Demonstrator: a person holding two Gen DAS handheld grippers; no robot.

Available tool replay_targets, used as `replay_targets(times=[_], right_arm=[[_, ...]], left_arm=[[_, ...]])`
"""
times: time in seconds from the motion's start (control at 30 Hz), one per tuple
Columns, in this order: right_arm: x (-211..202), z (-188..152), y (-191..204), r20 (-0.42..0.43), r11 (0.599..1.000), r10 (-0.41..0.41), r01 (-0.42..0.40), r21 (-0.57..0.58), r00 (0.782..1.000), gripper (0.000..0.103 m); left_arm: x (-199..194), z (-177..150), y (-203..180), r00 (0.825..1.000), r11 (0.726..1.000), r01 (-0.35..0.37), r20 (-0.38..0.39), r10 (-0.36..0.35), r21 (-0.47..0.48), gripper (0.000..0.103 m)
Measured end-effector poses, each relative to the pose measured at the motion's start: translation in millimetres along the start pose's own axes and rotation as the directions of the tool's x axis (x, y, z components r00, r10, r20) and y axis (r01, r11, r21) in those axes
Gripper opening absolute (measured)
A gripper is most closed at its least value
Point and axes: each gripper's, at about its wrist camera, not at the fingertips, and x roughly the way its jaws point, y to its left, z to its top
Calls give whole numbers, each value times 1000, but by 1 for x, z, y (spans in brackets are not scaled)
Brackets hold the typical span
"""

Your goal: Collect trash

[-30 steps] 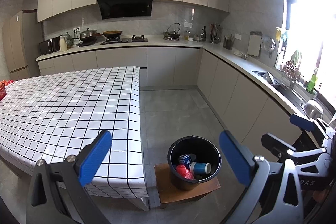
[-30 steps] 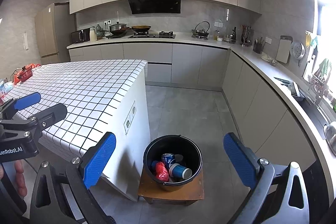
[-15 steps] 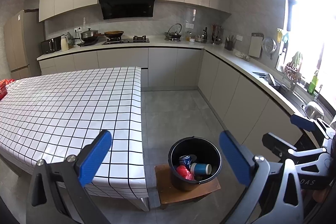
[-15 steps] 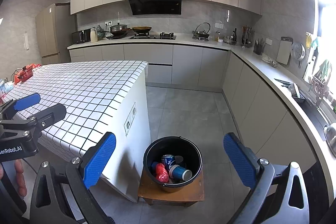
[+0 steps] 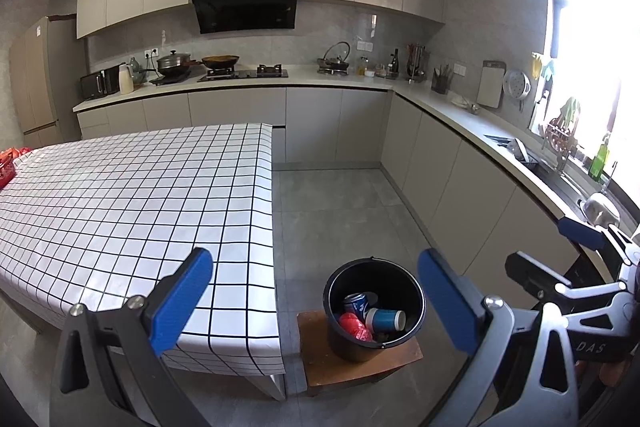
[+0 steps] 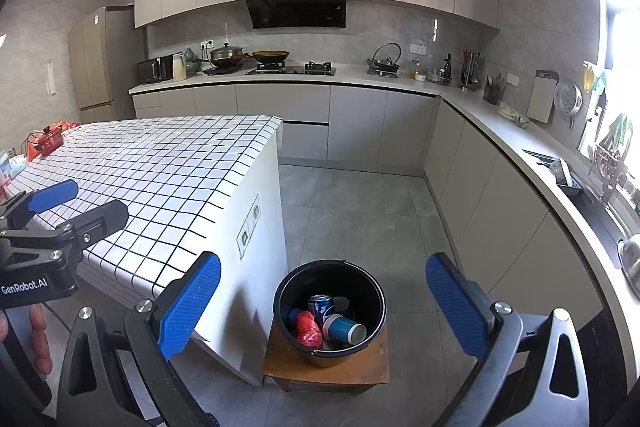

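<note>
Left gripper (image 5: 314, 301) jaws spread wide, black bucket (image 5: 374, 343) of trash on wooden stool (image 5: 360, 367), checked table (image 5: 132, 199) beside

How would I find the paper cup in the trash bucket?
Look past the end of the checked table to the black bucket on the low wooden stool. The blue cup lies on its side there, white rim facing right, unlike the upright can and crumpled red wrapper.

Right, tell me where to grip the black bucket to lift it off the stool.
Grip the black bucket by the near rim, from above with the right gripper: one finger inside the wall, one outside. It stands upright and open on the wooden stool; the body looks too wide to span, and no raised handle shows.
</note>
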Motion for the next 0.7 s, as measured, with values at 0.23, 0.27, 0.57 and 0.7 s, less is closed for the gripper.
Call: replay_targets(times=[0.23,0.27,0.57,0.7], right_arm=[[0,1,1,0,1000,-3,3,0,1000,103],[0,1,1,0,1000,-4,4,-1,1000,103],[0,2,1,2,1000,-5,5,-1,1000,103],[0,2,0,1,1000,-1,1,-1,1000,103]], left_arm=[[0,0,0,1000,1000,-7,-2,7,2,103],[0,0,0,1000,1000,-6,-1,6,1,103],[-1,-1,1,1000,1000,-10,-1,10,3,103],[-1,-1,0,1000,1000,-11,0,11,3,103]])
